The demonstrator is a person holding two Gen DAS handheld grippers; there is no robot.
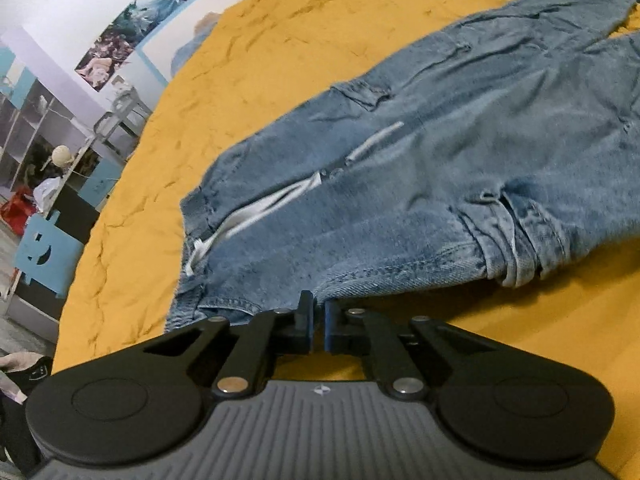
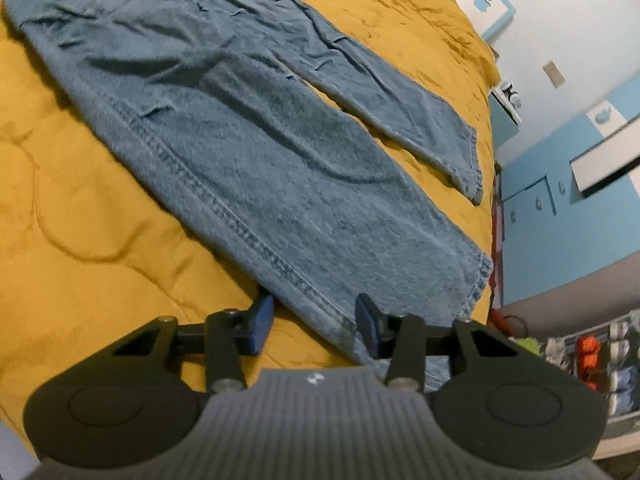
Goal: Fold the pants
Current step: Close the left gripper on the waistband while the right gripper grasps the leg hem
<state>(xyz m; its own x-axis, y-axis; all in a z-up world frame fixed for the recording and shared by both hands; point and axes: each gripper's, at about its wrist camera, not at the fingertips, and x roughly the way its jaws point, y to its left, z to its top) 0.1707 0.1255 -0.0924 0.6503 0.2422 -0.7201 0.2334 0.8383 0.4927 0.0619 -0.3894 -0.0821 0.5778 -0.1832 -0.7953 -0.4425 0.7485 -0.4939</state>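
A bedroom in a home, likely a child's. A bed (image 1: 280,40) under a quilted mustard-yellow cover fills both views, blue jeans (image 2: 240,140) spread across it. At ten o'clock in the left wrist view, a strip of picture posters (image 1: 120,40) runs along a white wall above open shelving (image 1: 36,132) crowded with small items. At three o'clock in the right wrist view stand light-blue cabinets (image 2: 536,200) with round knobs, and cubbies (image 2: 592,360) packed with bright things sit toward four o'clock.
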